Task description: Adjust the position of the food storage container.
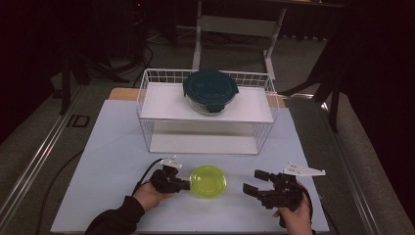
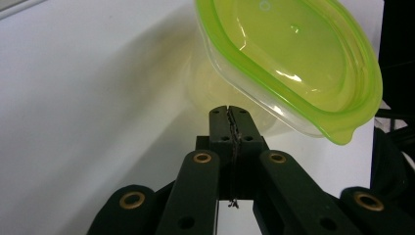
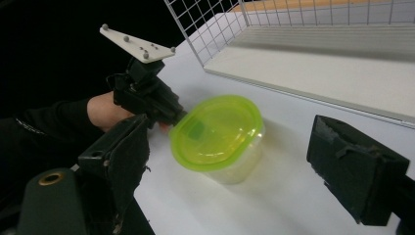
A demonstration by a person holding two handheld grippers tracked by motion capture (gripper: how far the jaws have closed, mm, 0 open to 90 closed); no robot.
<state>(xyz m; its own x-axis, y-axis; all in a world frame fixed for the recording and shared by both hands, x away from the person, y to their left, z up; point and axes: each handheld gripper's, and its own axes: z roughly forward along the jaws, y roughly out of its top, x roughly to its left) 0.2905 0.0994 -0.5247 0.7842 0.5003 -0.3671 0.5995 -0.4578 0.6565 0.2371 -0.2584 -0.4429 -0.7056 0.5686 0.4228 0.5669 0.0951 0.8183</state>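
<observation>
Surveying from largest to smallest: my white surface (image 1: 112, 161) carries a wire rack (image 1: 147, 98) at the far side, with a dark-lidded glass container (image 1: 210, 91) on its upper shelf. On the near side, between my hands, sits the small container with the green lid (image 1: 208, 180).

My left tool (image 1: 182, 185) is pinched fully closed, tips just beside the container's left rim, holding nothing that I can see. My right tool (image 1: 255, 185) stands wide open, to the right of the container and apart from it.

Risk, in my judgement: the closed left tips could nudge or tip the light container, or slide it right before the right tool closes, since nothing steadies it.

View differences: the left gripper view shows the shut jaws (image 2: 230, 128) meeting below the lid's (image 2: 293, 58) lip, whether touching I cannot tell. The right gripper view shows the container's clear body (image 3: 240, 164) and the left tool (image 3: 169, 117) against its rim.
</observation>
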